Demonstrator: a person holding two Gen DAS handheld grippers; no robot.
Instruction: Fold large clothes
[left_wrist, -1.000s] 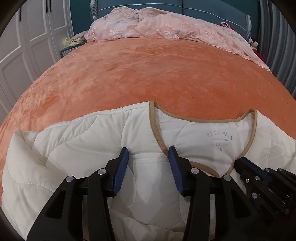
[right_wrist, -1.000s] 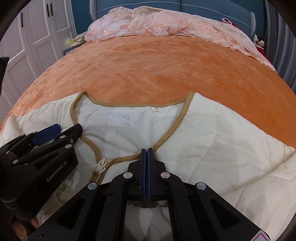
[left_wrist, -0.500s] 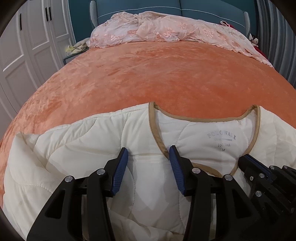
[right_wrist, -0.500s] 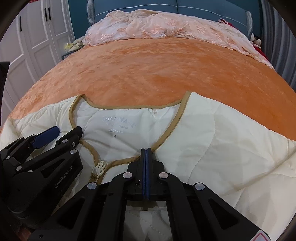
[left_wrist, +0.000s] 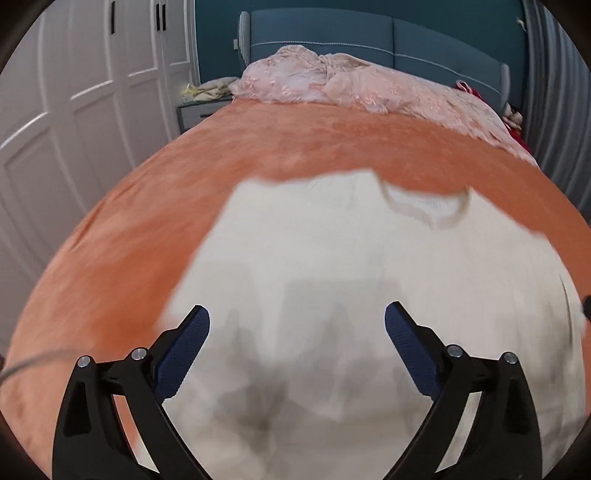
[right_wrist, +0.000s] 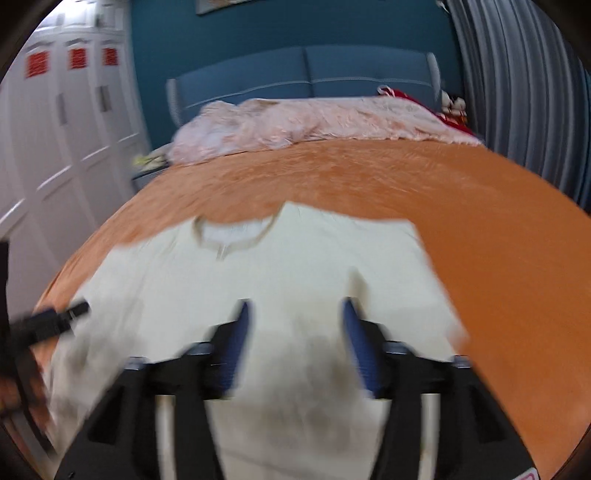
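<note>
Left wrist view: the left gripper has pulled back and up from the collar where it stood half a second ago; its jaws now stand wide apart with nothing between them. The jacket, a cream quilted garment, fills the centre and lower frame, lying flat on the orange bedspread. Its tan-trimmed neckline sits right of centre in the upper middle. The frame is blurred, so the view is in motion. Judgement: the smoothing at the neck is finished and the fold proper is not yet begun.

The jacket's left edge runs diagonally from upper middle to lower left; bare bedspread lies beyond it, and more above the collar up to a pink lace cover at the top. White cupboard doors stand at the far left, well apart.

Right wrist view: the right gripper, pinched shut half a second ago, is now open and empty, likewise withdrawn. The jacket occupies the centre, its right edge falling from upper middle to lower right, with a wide stretch of bedspread beyond. The left gripper shows at the left margin, blurred
</note>
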